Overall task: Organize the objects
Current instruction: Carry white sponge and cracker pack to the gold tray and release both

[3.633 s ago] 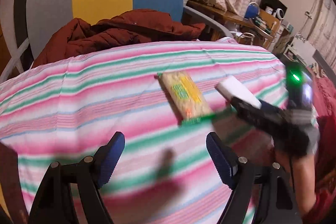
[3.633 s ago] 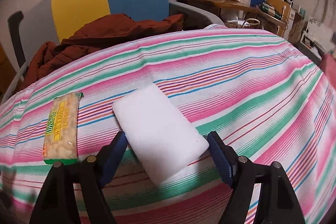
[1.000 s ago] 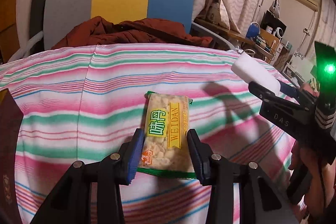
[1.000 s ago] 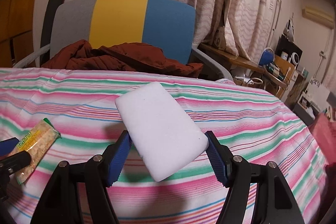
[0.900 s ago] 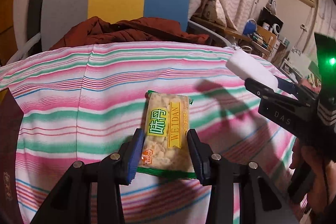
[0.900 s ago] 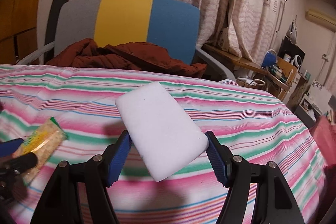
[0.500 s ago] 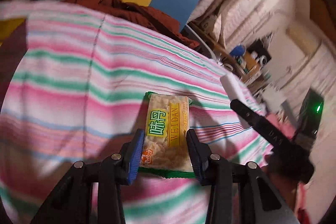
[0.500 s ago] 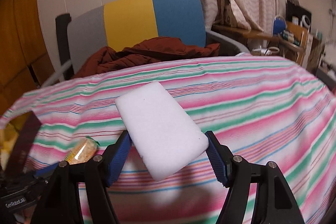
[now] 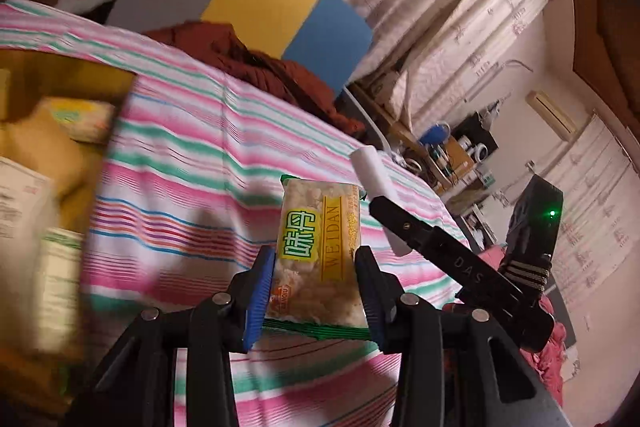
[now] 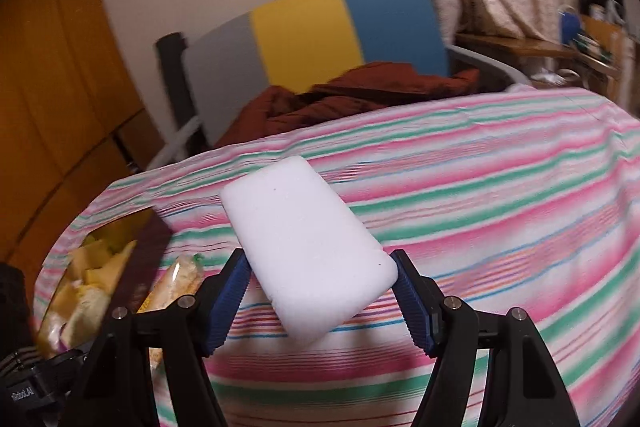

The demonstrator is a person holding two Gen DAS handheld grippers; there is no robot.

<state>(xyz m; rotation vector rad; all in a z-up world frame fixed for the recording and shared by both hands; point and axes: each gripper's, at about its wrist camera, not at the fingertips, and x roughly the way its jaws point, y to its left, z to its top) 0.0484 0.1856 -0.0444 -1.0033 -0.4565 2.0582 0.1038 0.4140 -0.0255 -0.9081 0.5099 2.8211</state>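
Right gripper (image 10: 320, 297) clamps white sponge (image 10: 306, 247), raised above striped cloth (image 10: 500, 195). Snack pack (image 10: 176, 285) in left gripper (image 10: 160, 301), near cloth's left edge. Open box (image 10: 96, 275) at left edge, contents blurred.

We log: snack pkt (image 9: 318, 259) & white sponge (image 10: 308, 247), earlier flat on striped cloth (image 9: 192, 163), now both lifted clear; both carried left, toward open box (image 9: 44, 163) newly in view.

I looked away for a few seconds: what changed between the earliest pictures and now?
The left gripper, open and empty then, has closed on the snack packet and lifted it off the striped cloth, swinging toward the box. The right gripper still holds the white sponge.
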